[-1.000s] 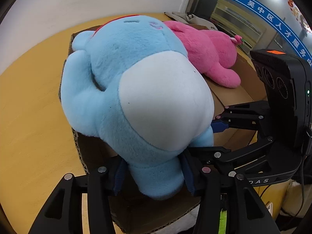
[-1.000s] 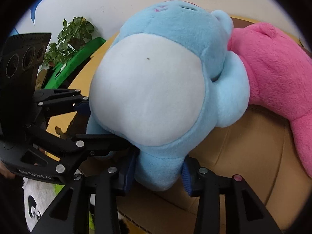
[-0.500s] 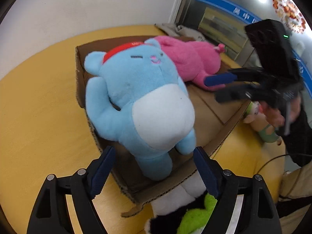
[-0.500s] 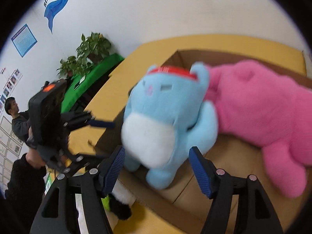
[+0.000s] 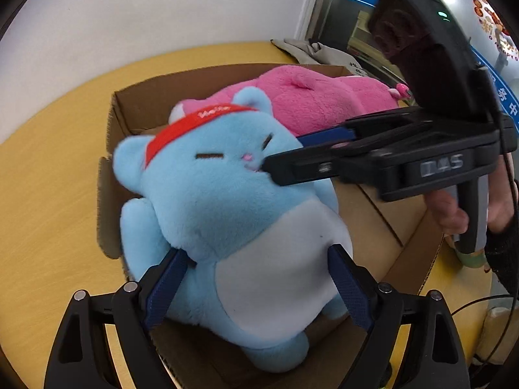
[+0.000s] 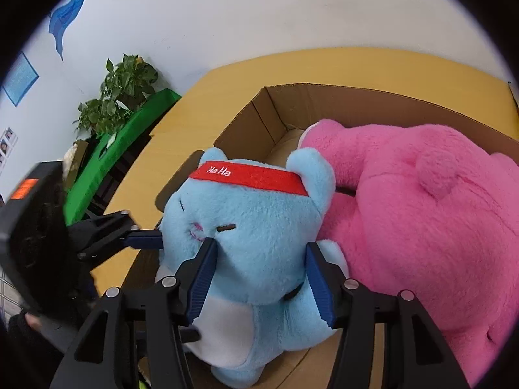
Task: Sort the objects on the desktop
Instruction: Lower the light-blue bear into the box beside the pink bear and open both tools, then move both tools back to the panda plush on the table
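A blue plush toy (image 5: 220, 201) with a red headband sits in the cardboard box (image 5: 136, 103), leaning against a pink plush toy (image 5: 318, 103). My left gripper (image 5: 258, 251) straddles its white belly from the front. The jaws are opening and the pads lie beside the fur without squeezing it. My right gripper (image 6: 259, 244) is closing on the blue plush toy's (image 6: 259, 207) head, and both pads touch the fur below the face. In the left wrist view the right gripper (image 5: 285, 150) reaches in from the right at the toy's nose. The left gripper (image 6: 142, 230) shows at the left.
The box (image 6: 292, 107) stands on a yellow round table (image 5: 48, 178), and the pink plush toy (image 6: 421, 220) fills its right half. A hand (image 5: 454, 214) holds the right gripper's handle. A grey cloth (image 5: 311, 52) lies behind the box. A potted plant (image 6: 120, 97) stands by the wall.
Both grippers let go of the blue plush toy's legs, and it dropped into the box. They drew back, then came close again, the right at its head and the left at its belly.
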`<state>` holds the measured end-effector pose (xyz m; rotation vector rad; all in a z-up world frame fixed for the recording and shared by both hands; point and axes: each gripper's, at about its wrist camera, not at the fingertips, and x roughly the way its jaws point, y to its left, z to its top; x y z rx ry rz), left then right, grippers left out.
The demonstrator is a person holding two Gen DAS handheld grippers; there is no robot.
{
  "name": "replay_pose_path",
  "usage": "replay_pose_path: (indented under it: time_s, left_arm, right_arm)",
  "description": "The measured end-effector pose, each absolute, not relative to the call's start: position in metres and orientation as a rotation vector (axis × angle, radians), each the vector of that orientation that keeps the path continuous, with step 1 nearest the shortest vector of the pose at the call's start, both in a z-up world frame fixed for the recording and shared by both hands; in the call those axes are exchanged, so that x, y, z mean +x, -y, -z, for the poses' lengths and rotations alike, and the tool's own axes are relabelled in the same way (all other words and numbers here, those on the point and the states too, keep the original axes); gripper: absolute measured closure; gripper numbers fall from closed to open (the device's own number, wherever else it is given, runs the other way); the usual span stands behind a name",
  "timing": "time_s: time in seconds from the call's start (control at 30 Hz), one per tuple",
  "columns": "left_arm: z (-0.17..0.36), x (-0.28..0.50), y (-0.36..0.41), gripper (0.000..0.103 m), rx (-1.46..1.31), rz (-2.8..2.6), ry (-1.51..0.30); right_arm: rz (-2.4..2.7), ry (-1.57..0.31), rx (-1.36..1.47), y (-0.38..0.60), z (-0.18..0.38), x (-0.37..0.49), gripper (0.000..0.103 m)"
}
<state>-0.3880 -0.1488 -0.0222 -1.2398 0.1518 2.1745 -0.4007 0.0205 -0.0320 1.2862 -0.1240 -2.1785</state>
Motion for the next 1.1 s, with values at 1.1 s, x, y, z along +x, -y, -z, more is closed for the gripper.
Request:
replay_pose_path:
  time_s: [1.1]
  left_arm:
    - [-0.092,-0.192,0.121,0.000,-0.950,-2.588,0.119]
  right_arm:
    - [2.735,0.002,0.947,-0.155,-0.054,-0.144,0.025]
